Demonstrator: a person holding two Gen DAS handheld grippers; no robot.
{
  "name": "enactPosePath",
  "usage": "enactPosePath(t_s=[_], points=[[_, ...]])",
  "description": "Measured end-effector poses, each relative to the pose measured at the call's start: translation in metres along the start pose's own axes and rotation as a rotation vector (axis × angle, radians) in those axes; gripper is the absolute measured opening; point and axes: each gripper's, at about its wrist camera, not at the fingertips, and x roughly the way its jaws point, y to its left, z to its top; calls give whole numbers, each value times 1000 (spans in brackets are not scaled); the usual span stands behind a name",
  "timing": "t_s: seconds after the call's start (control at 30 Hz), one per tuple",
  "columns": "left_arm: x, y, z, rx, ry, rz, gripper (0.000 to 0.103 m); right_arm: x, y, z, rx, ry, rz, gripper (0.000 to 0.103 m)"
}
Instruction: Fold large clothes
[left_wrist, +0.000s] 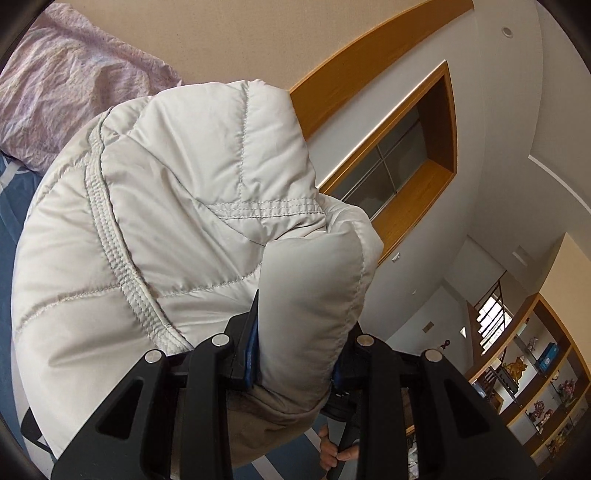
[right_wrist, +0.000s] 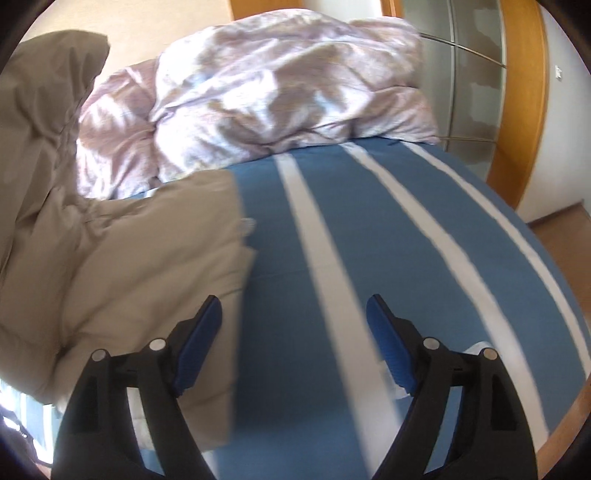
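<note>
A large pale grey quilted jacket (left_wrist: 177, 206) fills the left wrist view. My left gripper (left_wrist: 295, 354) is shut on a thick padded fold of it and holds it lifted, tilted up toward the wall and ceiling. In the right wrist view the jacket (right_wrist: 122, 258) looks beige and lies bunched on the left part of the bed, one part raised at the far left. My right gripper (right_wrist: 293, 325) is open and empty above the blue striped sheet (right_wrist: 351, 266), its left finger (right_wrist: 203, 332) over the jacket's right edge.
A crumpled pink-lilac duvet (right_wrist: 280, 88) is piled at the head of the bed. A wooden wardrobe frame (right_wrist: 524, 103) and floor lie right of the bed. A window recess (left_wrist: 399, 162) and shelves with ornaments (left_wrist: 535, 376) line the wall.
</note>
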Motion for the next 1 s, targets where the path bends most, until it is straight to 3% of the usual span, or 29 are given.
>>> enactPosePath(t_s=[0.4,1.0], points=[[41,-4,-23,40,111,44,29,25,-52,1,-5,64,-109,81],[70,-24,-36,122,211,115,30,36,-82,-6,63,98,-157,81]])
